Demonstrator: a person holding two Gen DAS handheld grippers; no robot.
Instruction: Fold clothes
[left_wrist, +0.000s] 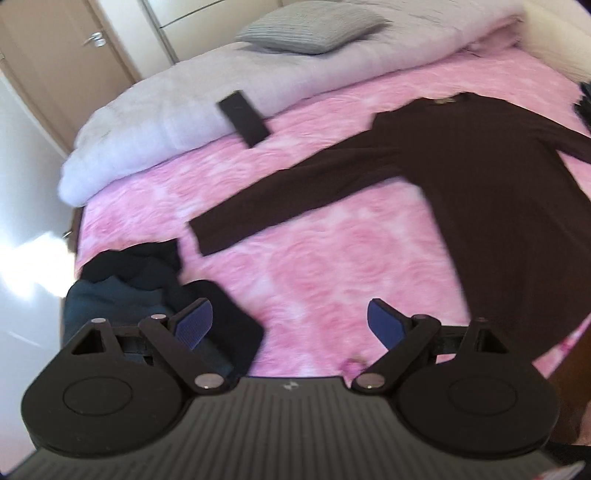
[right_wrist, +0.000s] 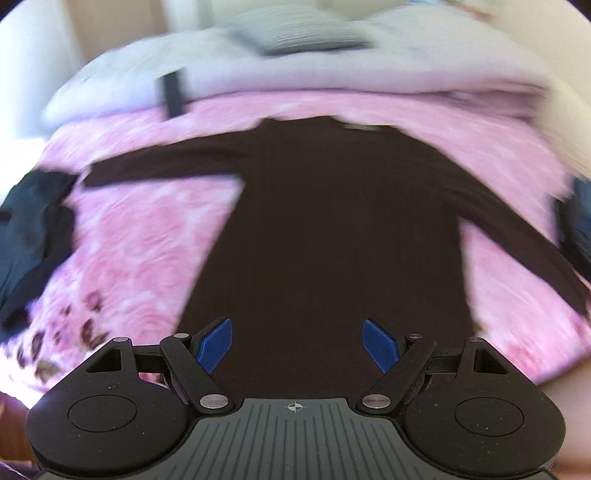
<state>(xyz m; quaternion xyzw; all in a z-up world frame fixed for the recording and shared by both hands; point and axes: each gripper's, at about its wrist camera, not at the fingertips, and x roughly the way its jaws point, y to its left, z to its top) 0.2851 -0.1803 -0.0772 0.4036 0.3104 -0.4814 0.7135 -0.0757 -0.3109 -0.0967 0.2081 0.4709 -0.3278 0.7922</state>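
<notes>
Only neck label on brown top (unreadable); claws agape.

shirt flat on bed, pile left

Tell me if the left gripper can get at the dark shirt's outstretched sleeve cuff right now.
Probably yes. The left gripper is open, and only bare pink blanket lies between it and the sleeve cuff.

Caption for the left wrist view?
Open left gripper above a pink bedspread, brown long-sleeved top spread flat.
</notes>
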